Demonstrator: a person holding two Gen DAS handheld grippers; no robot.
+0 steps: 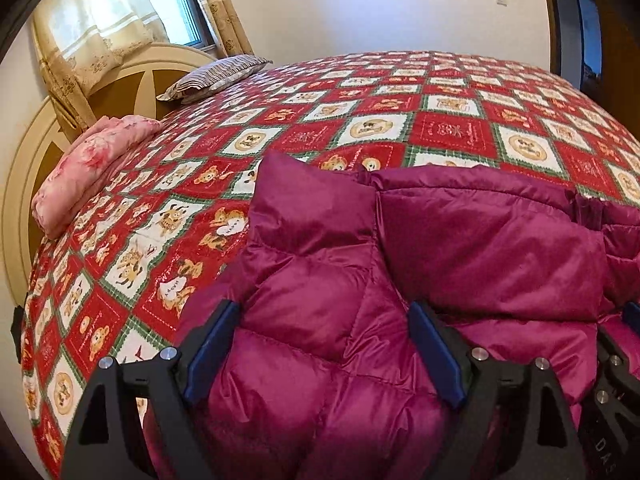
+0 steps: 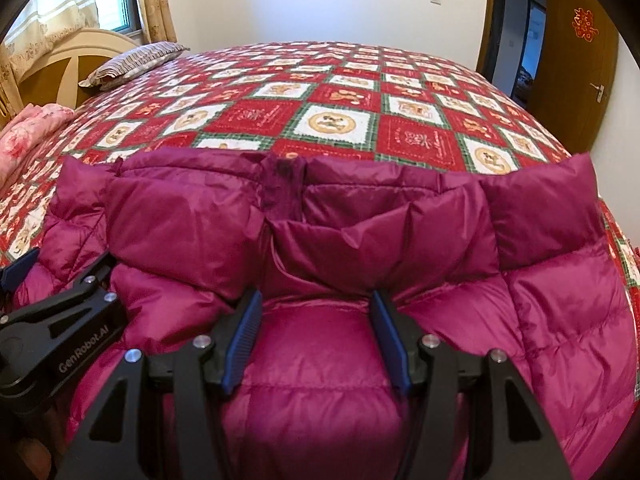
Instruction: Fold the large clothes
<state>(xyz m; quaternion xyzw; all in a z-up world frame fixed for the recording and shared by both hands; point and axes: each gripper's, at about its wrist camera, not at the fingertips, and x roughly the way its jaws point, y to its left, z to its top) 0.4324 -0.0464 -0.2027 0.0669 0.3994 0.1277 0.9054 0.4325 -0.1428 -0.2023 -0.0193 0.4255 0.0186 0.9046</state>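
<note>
A magenta quilted down jacket (image 1: 480, 248) (image 2: 320, 360) lies bunched at the near edge of the bed, with its collar and zipper (image 2: 282, 184) facing away. My left gripper (image 1: 323, 312) stands wide, its blue pads pressed against a puffy fold on the jacket's left part. It also shows at the left edge of the right wrist view, as the left gripper (image 2: 56, 268). My right gripper (image 2: 316, 298) is shut on a bulge of the jacket below the collar, and creases run in to both pads. One of its fingers (image 1: 612, 356) shows in the left wrist view.
The bed carries a red, white and green patchwork quilt (image 1: 360, 120) (image 2: 340, 120). A folded pink blanket (image 1: 88, 176) and a striped pillow (image 1: 216, 78) lie by the cream headboard (image 1: 132, 80) on the left. A curtained window is behind it; a wooden door (image 2: 576, 60) stands right.
</note>
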